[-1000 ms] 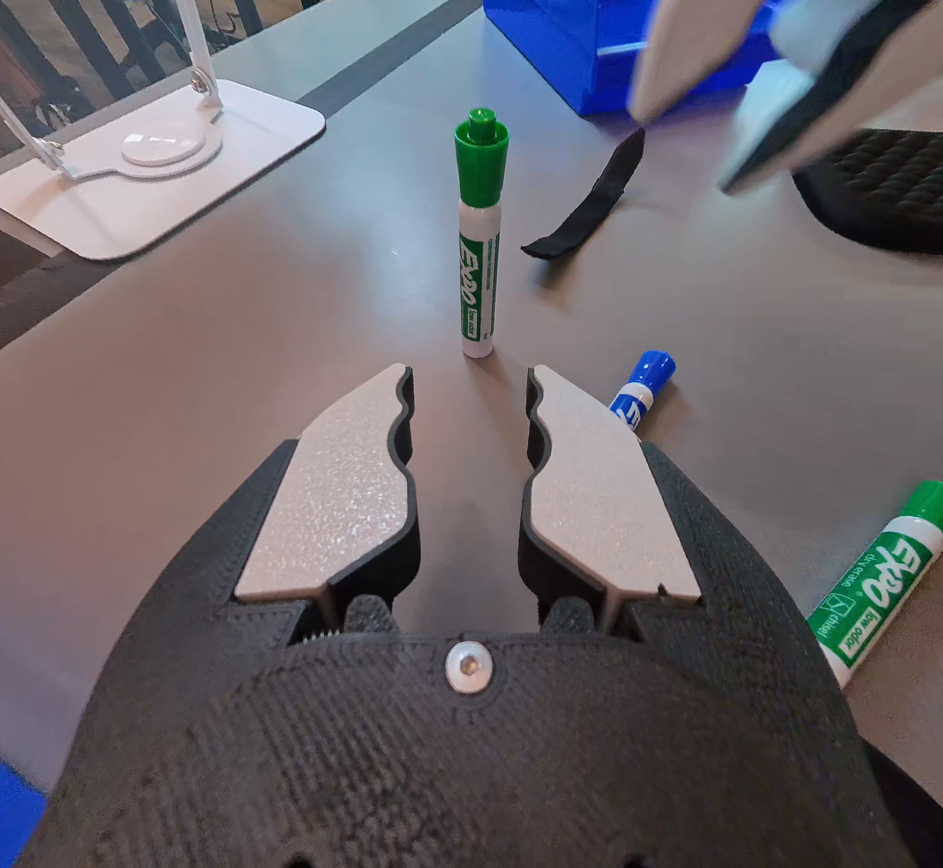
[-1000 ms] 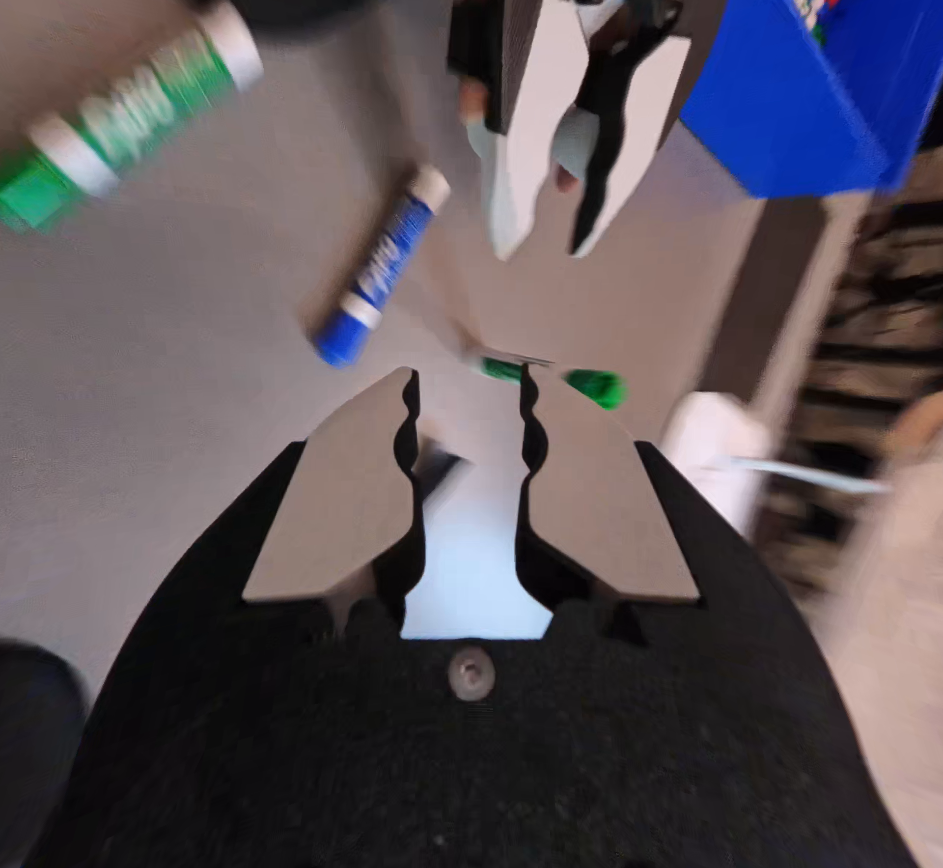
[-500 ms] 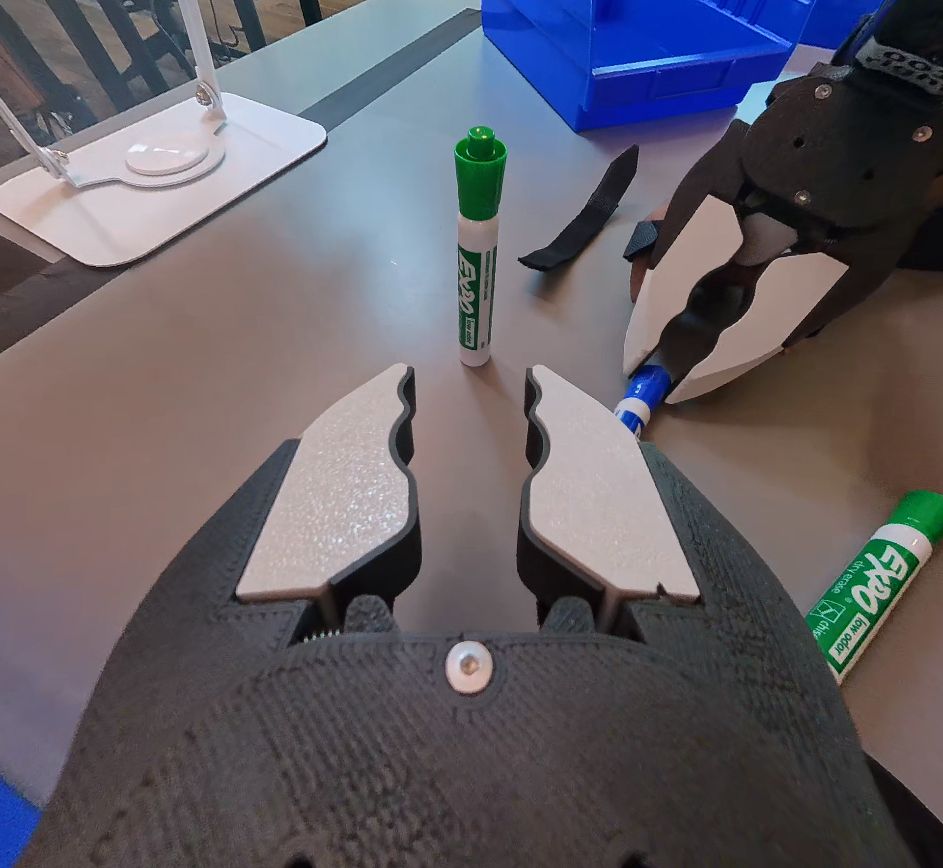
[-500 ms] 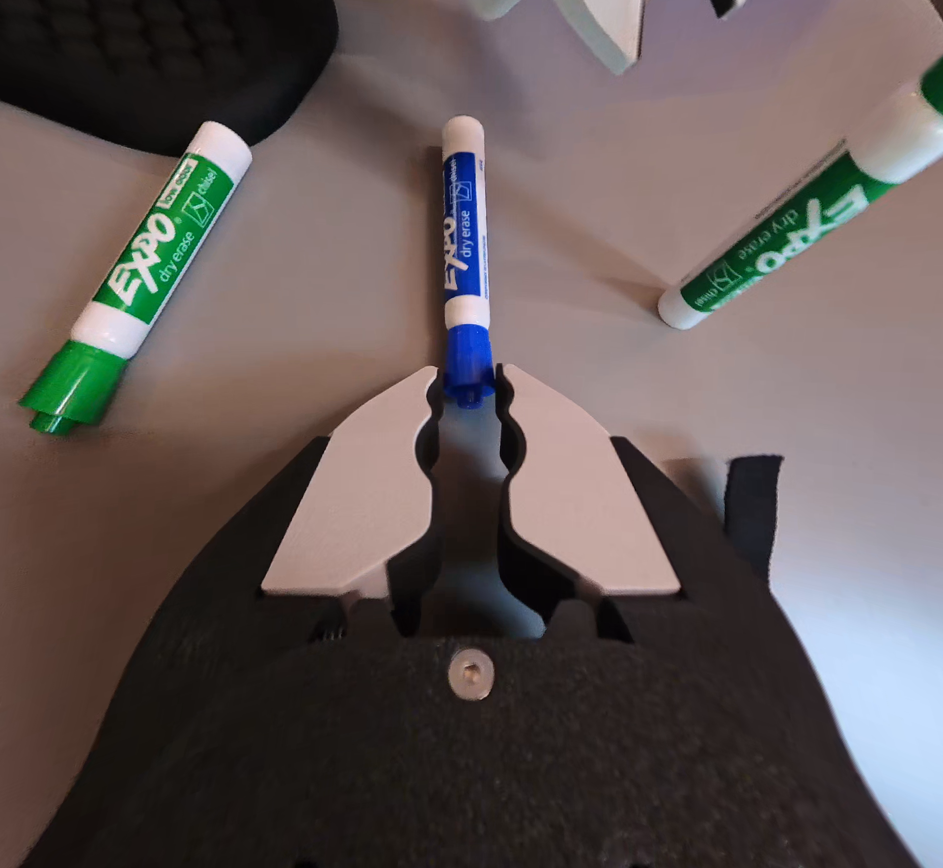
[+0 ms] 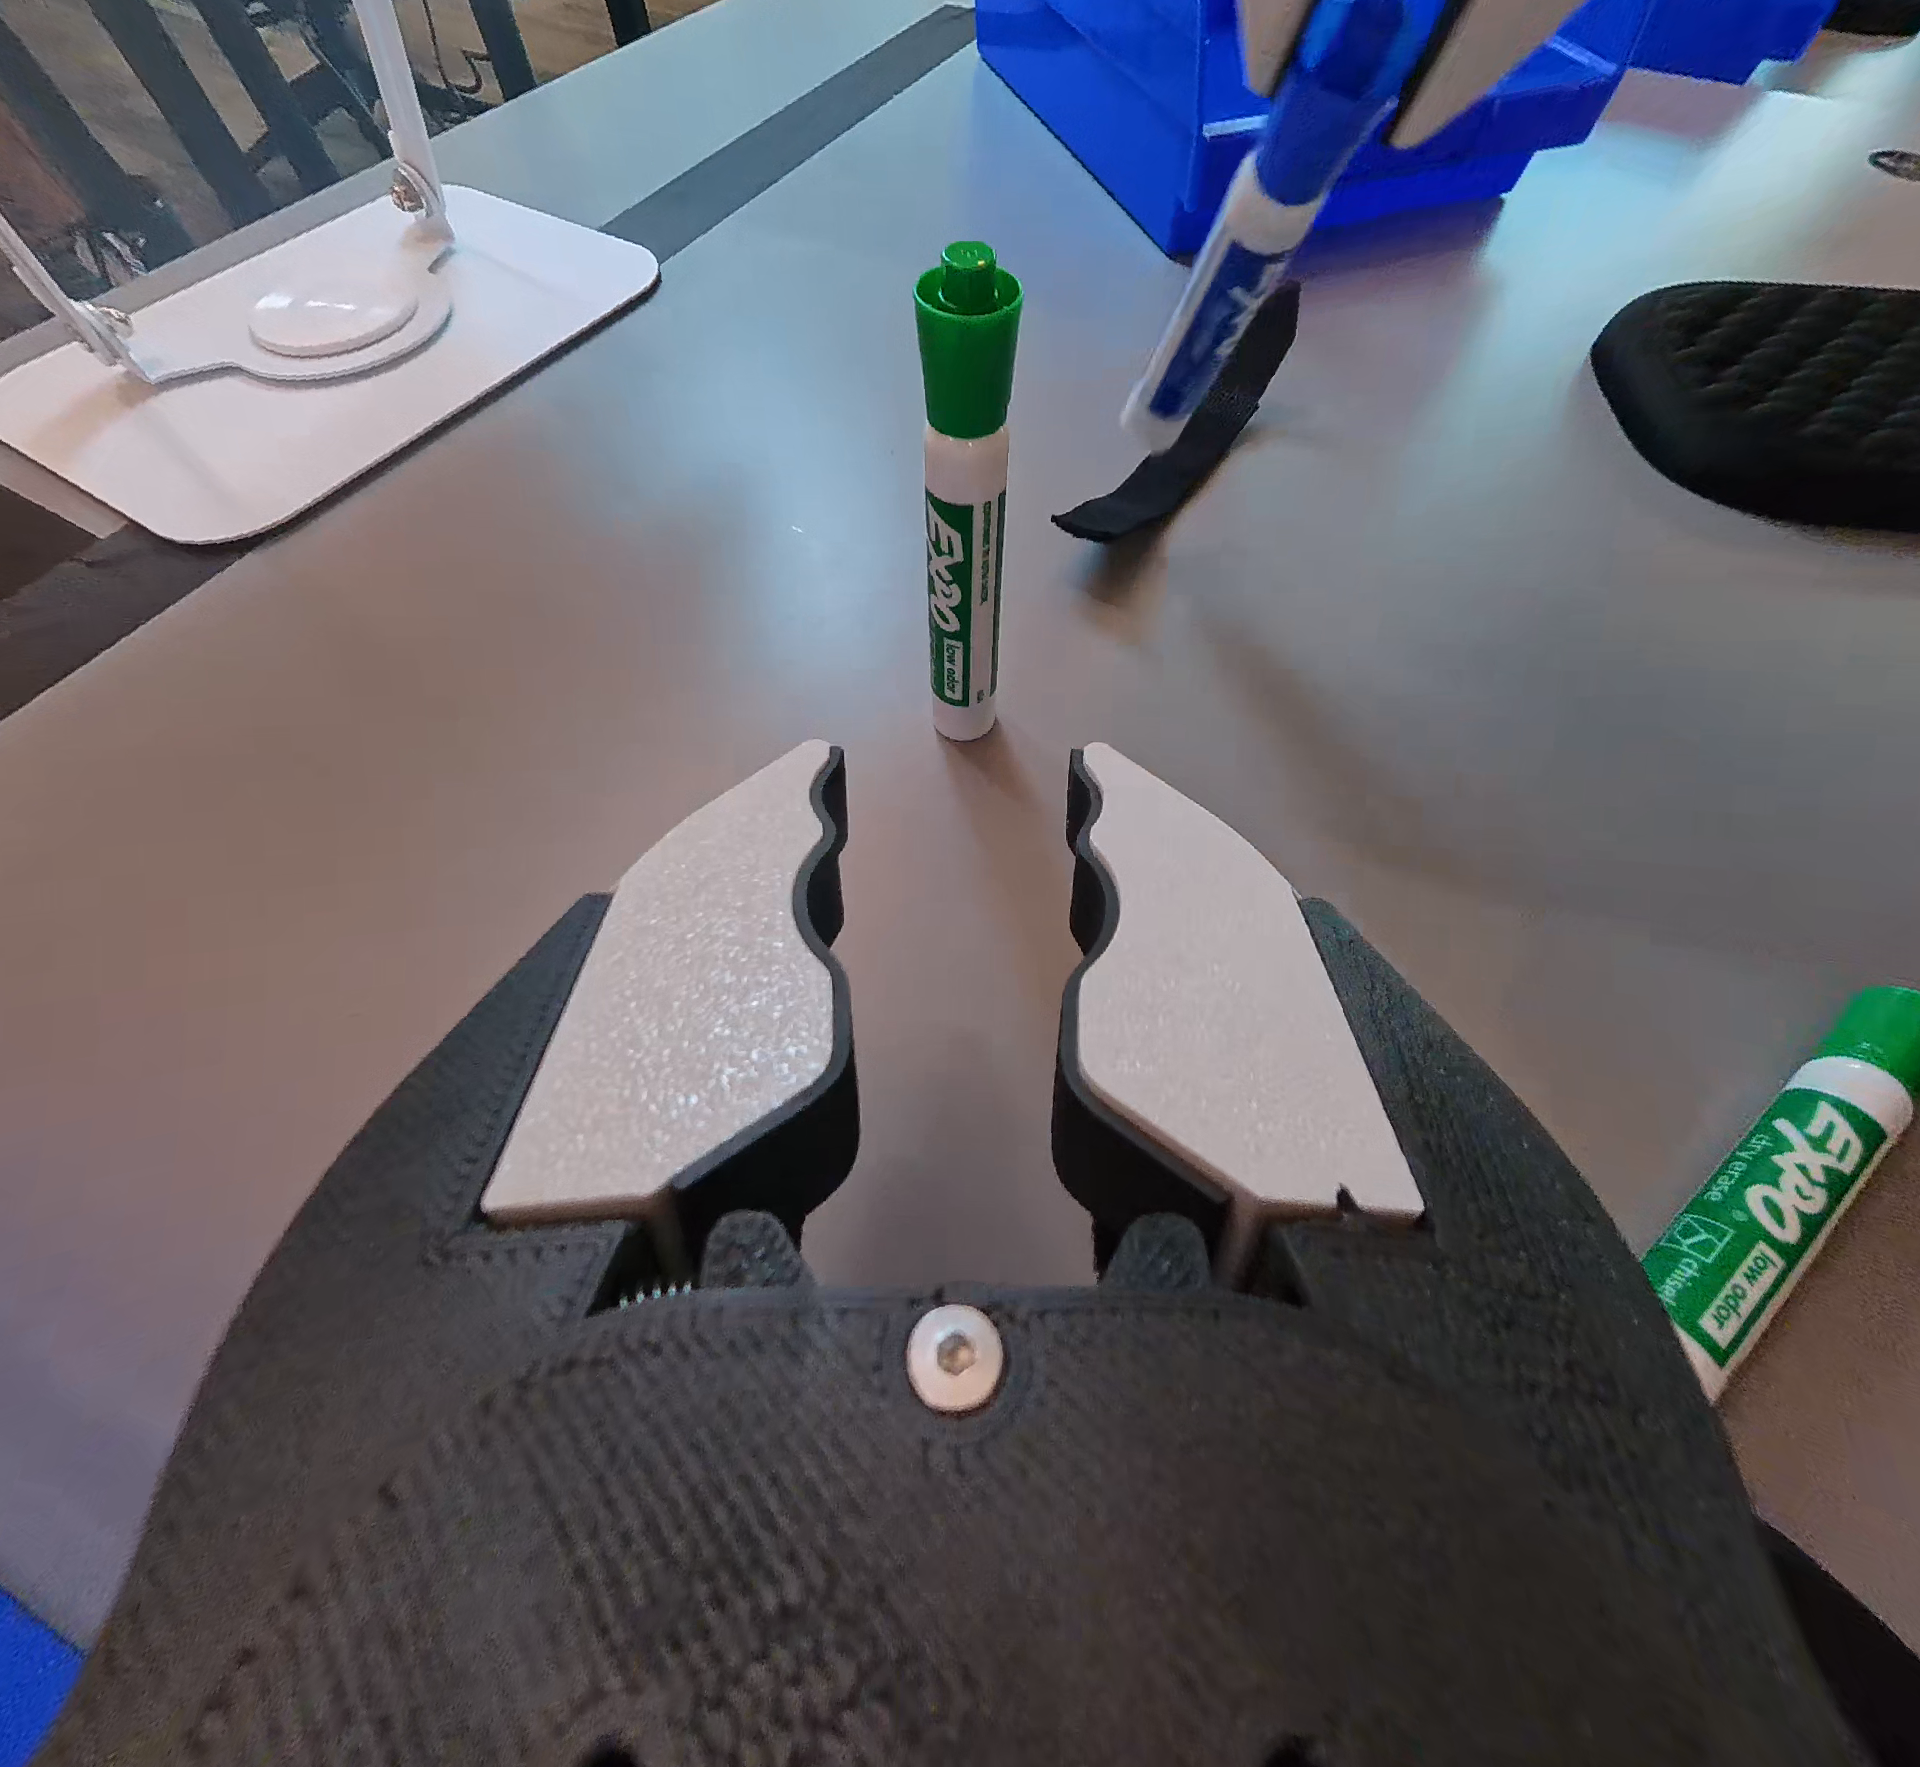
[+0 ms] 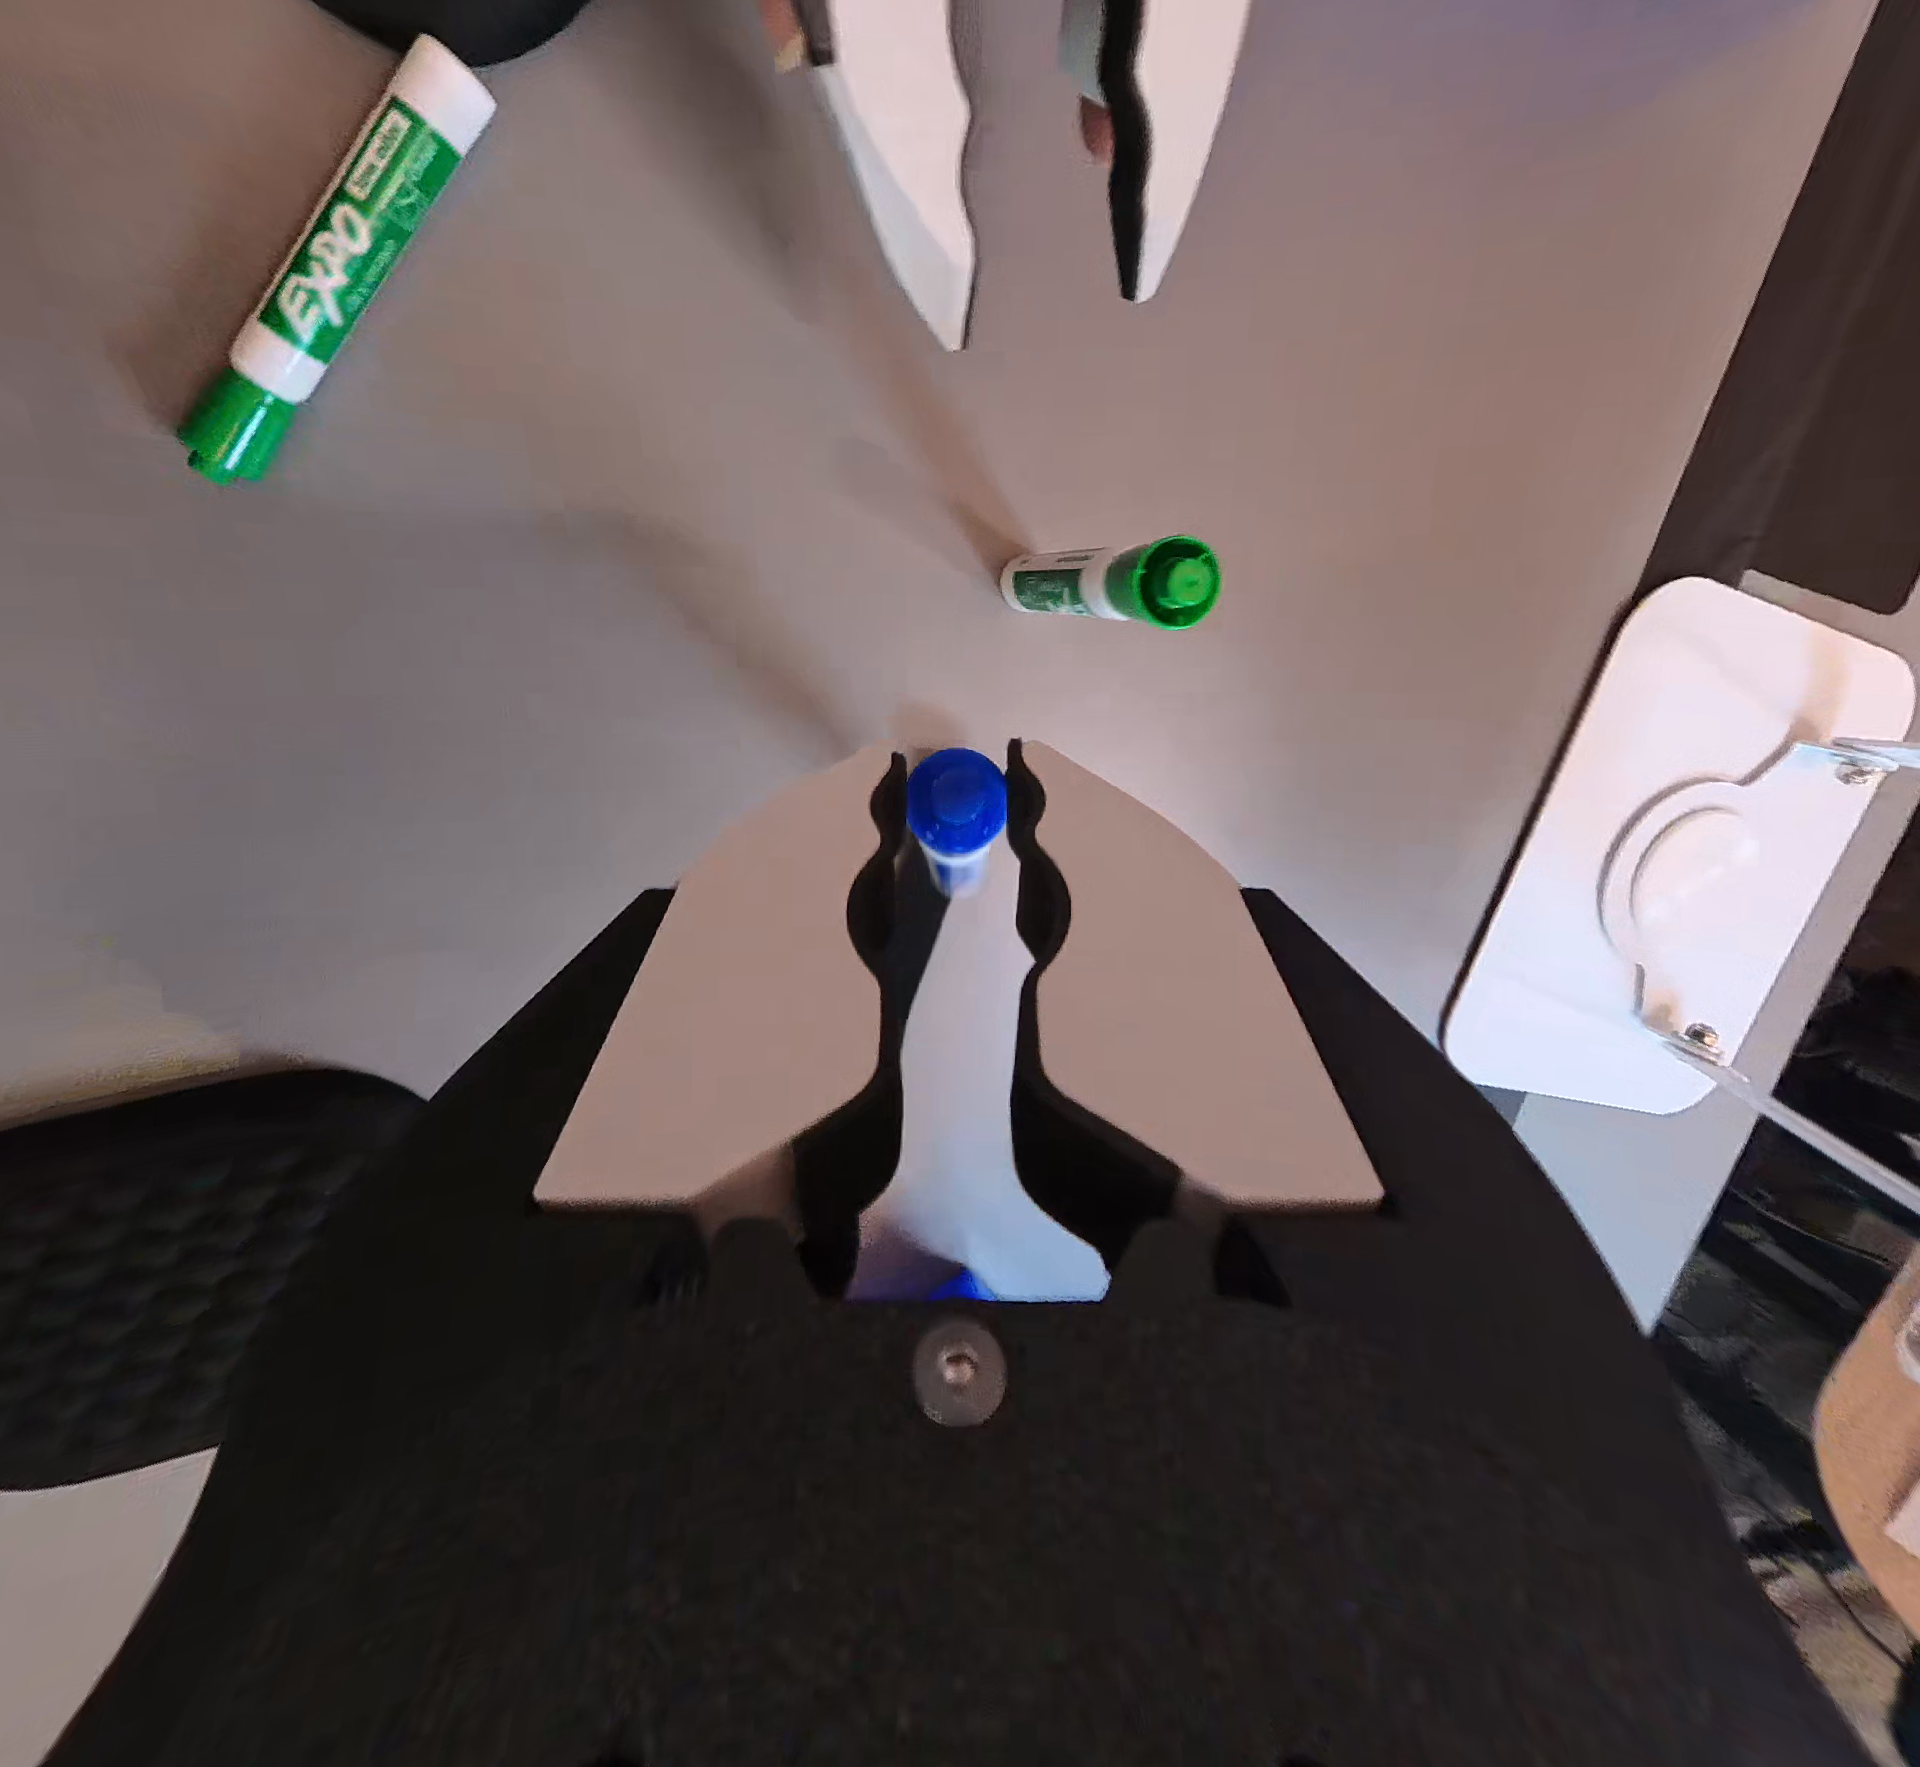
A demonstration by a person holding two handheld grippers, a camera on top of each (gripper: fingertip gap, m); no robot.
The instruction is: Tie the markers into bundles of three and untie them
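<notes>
Right gripper (image 6: 956, 761) clamped on the cap end of the blue marker (image 5: 1236, 263), fingers (image 6: 769, 969) pressed against it on both sides; half a second ago flat on the counter (image 5: 520, 782) with the fingers just closing at its cap, now lifted clear and hanging barrel-down above the black strap (image 5: 1174, 460). Left gripper (image 5: 956, 761) parted and empty, low over the counter, aimed as before at the upright green marker (image 5: 966, 491) just ahead. Second green marker (image 5: 1787, 1187) lying off to the right, apart from the others. Bundle likely only begun: one marker in hand, two loose, strap untouched. Beyond, a blue bin (image 5: 1122, 34) and a white lamp base (image 5: 312, 367).
</notes>
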